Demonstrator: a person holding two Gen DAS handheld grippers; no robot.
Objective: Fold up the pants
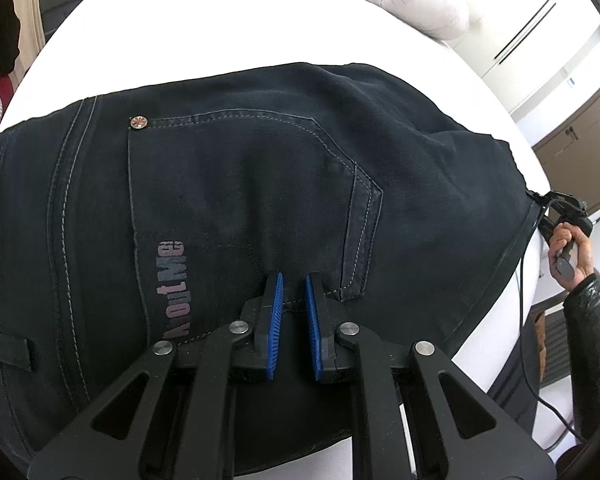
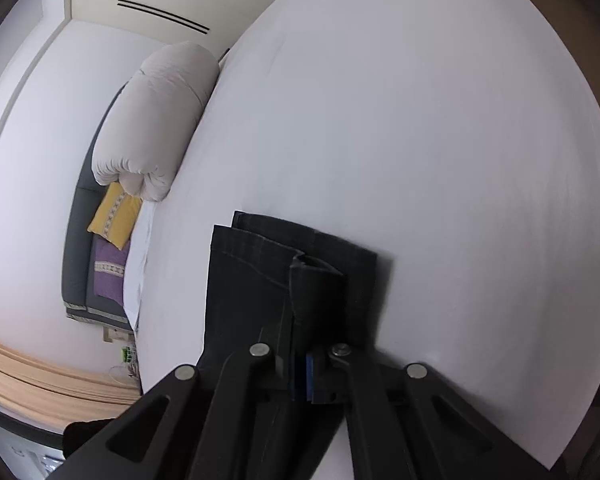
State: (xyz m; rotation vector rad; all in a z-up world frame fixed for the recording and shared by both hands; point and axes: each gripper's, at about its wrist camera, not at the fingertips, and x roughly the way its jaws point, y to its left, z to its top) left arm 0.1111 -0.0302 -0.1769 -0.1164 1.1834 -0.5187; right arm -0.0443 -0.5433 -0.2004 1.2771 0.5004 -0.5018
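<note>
Dark pants (image 1: pixel 240 184) lie flat on the white bed (image 1: pixel 220 12), back pocket up. My left gripper (image 1: pixel 294 280) rests on the pocket, jaws slightly spread, holding nothing. My right gripper (image 2: pixel 300 360) pinches the hem end (image 2: pixel 316 280), jaws pressed on cloth.

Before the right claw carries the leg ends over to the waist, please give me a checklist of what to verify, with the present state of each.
1. Right claw shut on the leg ends: ok.
2. Both leg ends caught in that grip: cannot tell, one hem lies to the side.
3. Left claw open, over the back pocket: ok.
4. Left claw pressing the pants down: cannot tell.
5. Waist area flat on the white bed: ok, small wrinkles.
6. Rolled duvet away from the pants: ok.
</note>
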